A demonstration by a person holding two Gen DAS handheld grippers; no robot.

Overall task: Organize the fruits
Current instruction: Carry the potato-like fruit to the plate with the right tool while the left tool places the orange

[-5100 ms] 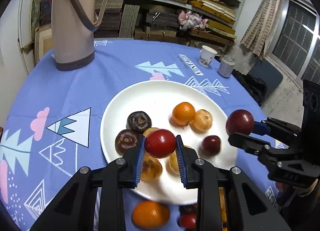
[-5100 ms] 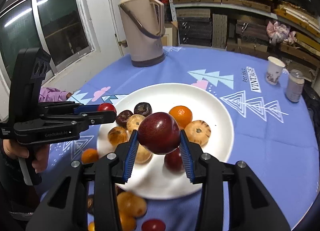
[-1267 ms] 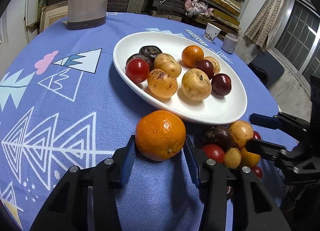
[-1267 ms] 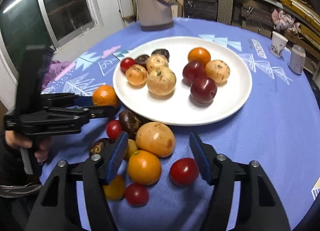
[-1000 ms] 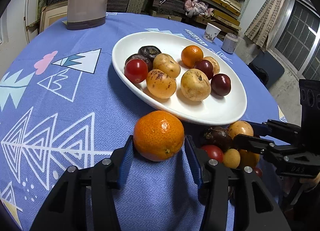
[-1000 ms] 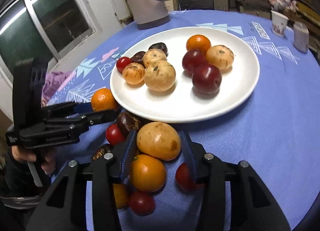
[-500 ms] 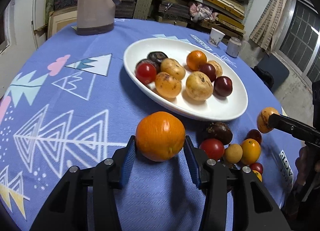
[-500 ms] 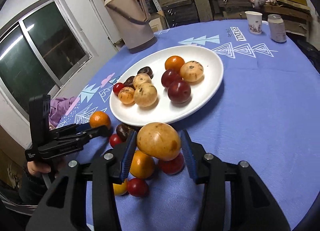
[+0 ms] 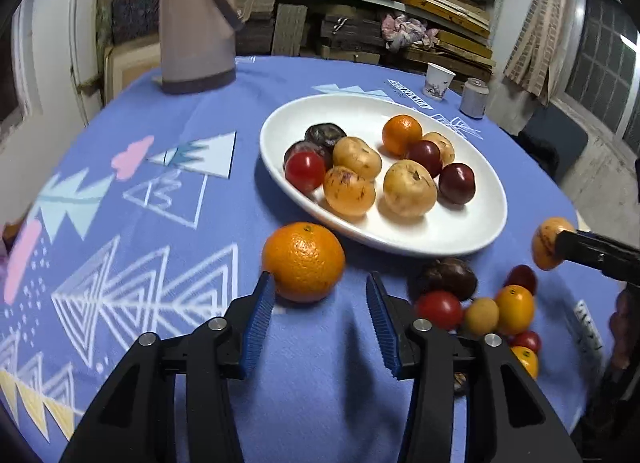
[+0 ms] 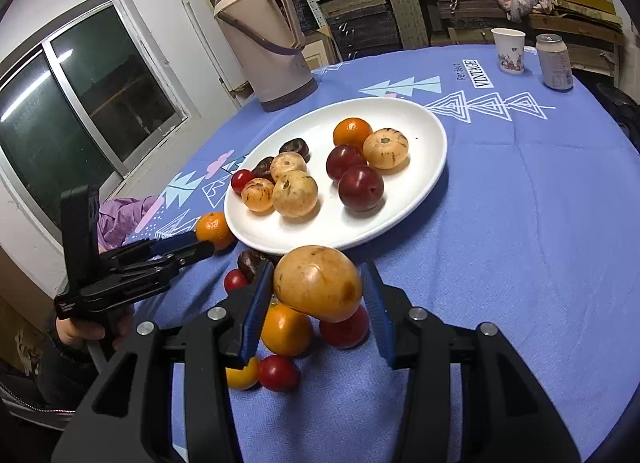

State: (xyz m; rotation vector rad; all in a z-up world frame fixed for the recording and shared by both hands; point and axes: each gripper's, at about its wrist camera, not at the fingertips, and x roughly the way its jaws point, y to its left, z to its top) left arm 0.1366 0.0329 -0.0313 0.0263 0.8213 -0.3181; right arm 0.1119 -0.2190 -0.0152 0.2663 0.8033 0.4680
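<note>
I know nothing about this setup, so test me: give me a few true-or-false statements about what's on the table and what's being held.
1. The right gripper is closed on a yellow-brown fruit. True.
2. The white plate is empty. False: it holds several fruits, among them an orange and dark red plums.
3. A tall thermos jug stands on the blue tablecloth beyond the plate. True.
4. The paper cup lies tipped on its side. False: it stands upright beside a can.
</note>
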